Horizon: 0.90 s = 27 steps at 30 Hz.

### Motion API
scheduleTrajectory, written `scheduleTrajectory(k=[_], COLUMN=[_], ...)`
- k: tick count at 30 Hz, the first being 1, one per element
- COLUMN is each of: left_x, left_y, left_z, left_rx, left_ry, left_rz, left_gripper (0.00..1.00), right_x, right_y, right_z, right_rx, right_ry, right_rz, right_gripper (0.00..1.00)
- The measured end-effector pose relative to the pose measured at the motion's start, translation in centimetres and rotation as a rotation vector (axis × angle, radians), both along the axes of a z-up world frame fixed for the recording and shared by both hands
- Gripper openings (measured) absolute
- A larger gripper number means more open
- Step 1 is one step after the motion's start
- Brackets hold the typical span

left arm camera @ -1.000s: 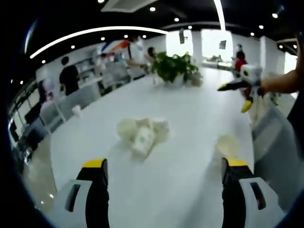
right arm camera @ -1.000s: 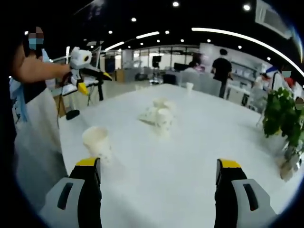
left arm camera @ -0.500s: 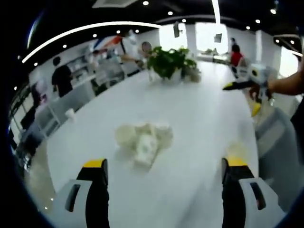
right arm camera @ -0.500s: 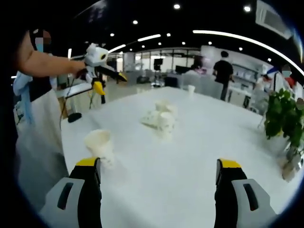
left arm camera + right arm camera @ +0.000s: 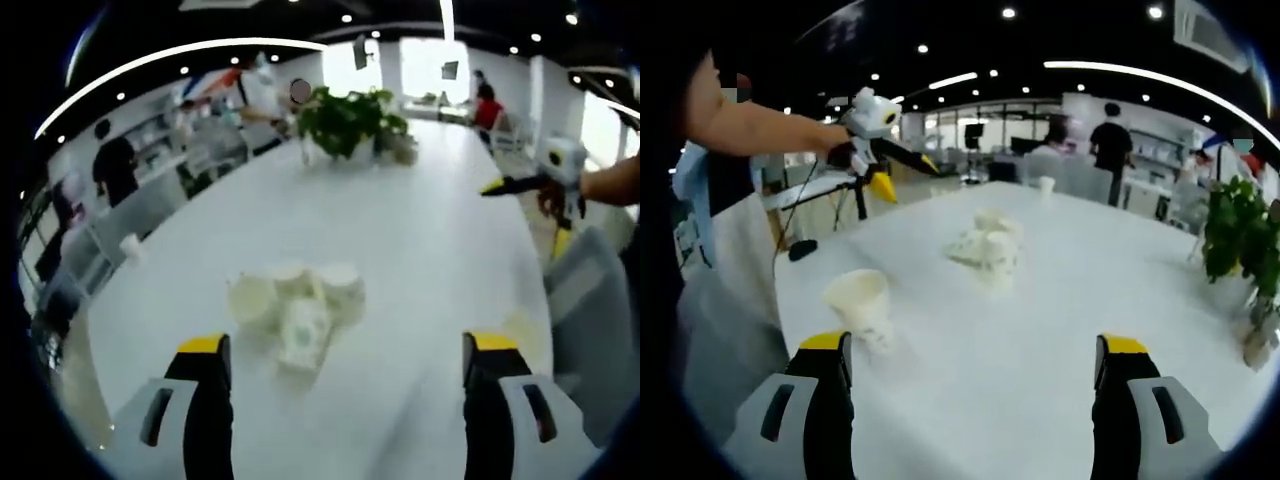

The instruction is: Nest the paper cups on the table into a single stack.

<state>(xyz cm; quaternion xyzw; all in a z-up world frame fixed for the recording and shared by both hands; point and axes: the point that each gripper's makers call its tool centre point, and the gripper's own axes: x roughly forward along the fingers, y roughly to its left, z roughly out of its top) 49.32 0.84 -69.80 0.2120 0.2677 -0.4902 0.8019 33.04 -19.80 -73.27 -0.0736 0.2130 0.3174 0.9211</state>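
Observation:
Several white paper cups lie in a loose cluster (image 5: 295, 310) on the white table (image 5: 400, 250), ahead of my left gripper (image 5: 347, 345), which is open and holds nothing. A single cup (image 5: 525, 325) sits apart near the table's right edge. In the right gripper view that cup (image 5: 860, 300) stands upright just ahead of the left jaw of my right gripper (image 5: 973, 345), also open and holding nothing. The cluster (image 5: 990, 245) lies farther off. The left gripper (image 5: 907, 176) hangs open in the air at the upper left, and the right gripper (image 5: 525, 213) shows likewise.
A potted plant (image 5: 345, 120) stands at the far end of the table, at the right edge (image 5: 1240, 235) in the right gripper view. One more small cup (image 5: 1044, 184) stands at a far table edge. Chairs and people surround the table. A person in an apron (image 5: 710, 230) stands at the table edge.
Both cameras have moved in towards the cups. In the right gripper view the left gripper has travelled rightwards over the table edge. Both grippers stay open and the cups have not moved.

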Motion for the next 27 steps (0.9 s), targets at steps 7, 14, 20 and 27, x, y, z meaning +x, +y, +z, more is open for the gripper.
scheduleTrajectory(k=[7,14,20,27], left_x=[1.0,2.2,3.6,4.1], left_y=[-1.1,-1.9,-2.1,-2.8], left_z=[-0.9,-2.9,-5.3,-7.6], left_rx=[0.019,0.064,0.107,0.135], left_ry=[0.018,0.027,0.021,0.035], left_rz=[-0.007,-0.012,0.019,-0.005], left_gripper=[0.90,0.84,0.75,0.72], right_x=[0.0,0.0,-0.2,-0.4], right_y=[-0.1,-0.8,-1.1,-1.6], right_z=[-0.1,-0.2,-0.3,-0.8], right_rx=[0.003,0.008,0.013,0.018], right_ry=[0.000,0.000,0.004,0.015], right_rz=[-0.004,-0.022,-0.034,-0.050], right_gripper=[1.00,1.00,1.00,1.00])
